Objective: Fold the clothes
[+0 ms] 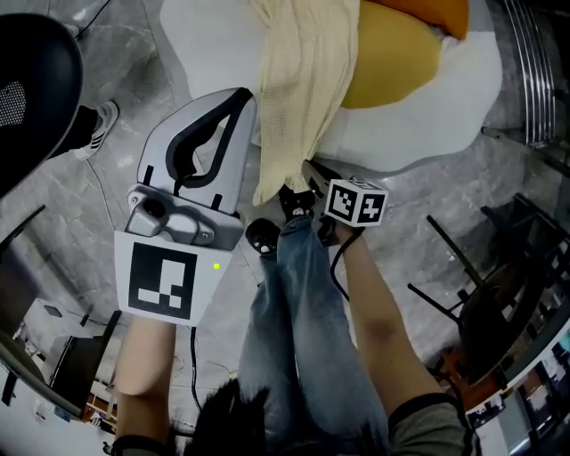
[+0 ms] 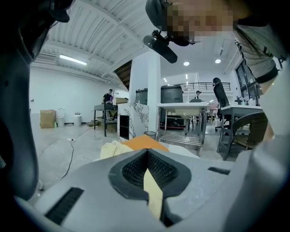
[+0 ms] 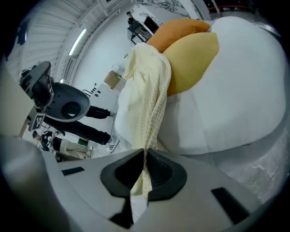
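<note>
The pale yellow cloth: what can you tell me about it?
The cloth is pale yellow with a fine waffle-like weave. It looks soft and is bunched into long folds. It lies on a white surface against a yellow item and trails down past the surface's edge. The left tool is shut on a strip of it, and the right tool is shut on its lower end.

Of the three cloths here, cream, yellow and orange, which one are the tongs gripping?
The cream cloth: left tongs and right tongs are both shut on it. The yellow cloth and orange cloth lie untouched behind it.
</note>
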Demonstrator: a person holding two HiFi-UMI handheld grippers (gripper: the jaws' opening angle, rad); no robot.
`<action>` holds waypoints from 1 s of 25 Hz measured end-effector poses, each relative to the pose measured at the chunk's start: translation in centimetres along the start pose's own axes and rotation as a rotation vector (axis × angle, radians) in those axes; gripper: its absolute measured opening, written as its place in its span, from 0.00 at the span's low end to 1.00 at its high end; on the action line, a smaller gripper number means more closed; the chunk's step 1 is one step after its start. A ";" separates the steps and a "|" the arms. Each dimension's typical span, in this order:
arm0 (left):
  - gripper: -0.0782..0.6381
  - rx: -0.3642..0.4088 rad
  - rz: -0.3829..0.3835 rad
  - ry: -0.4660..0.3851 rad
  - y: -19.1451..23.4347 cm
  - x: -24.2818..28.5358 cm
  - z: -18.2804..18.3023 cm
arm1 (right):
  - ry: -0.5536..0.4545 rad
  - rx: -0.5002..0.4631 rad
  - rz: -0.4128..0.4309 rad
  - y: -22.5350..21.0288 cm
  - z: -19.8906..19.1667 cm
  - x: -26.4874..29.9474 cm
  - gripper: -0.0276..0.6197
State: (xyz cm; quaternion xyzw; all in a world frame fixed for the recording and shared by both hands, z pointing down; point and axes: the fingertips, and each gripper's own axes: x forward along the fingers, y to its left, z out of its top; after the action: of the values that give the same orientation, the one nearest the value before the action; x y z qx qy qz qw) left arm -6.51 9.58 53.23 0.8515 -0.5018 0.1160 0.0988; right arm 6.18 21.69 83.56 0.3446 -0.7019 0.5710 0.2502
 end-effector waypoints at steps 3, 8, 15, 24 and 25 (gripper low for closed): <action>0.11 0.009 0.007 -0.019 0.2 -0.8 2.5 | -0.040 -0.004 0.041 2.6 1.3 -2.3 0.08; 0.11 0.022 0.031 -0.058 0.6 -2.9 7.0 | -0.103 -0.041 0.101 7.2 4.8 -6.3 0.08; 0.11 0.040 0.055 -0.099 1.5 -6.2 12.4 | -0.194 -0.104 0.158 13.9 10.4 -11.0 0.08; 0.11 0.078 0.087 -0.133 4.8 -9.8 17.8 | -0.289 -0.138 0.124 19.6 17.0 -14.6 0.08; 0.12 0.086 0.088 -0.134 5.2 -9.9 18.2 | -0.302 -0.136 0.120 20.1 17.9 -14.8 0.08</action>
State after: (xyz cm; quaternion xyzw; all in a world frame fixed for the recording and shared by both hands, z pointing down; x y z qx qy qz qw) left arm -13.90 10.13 33.20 0.8378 -0.5389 0.0846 0.0234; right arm 0.93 9.43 55.89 0.3661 -0.7880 0.4777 0.1301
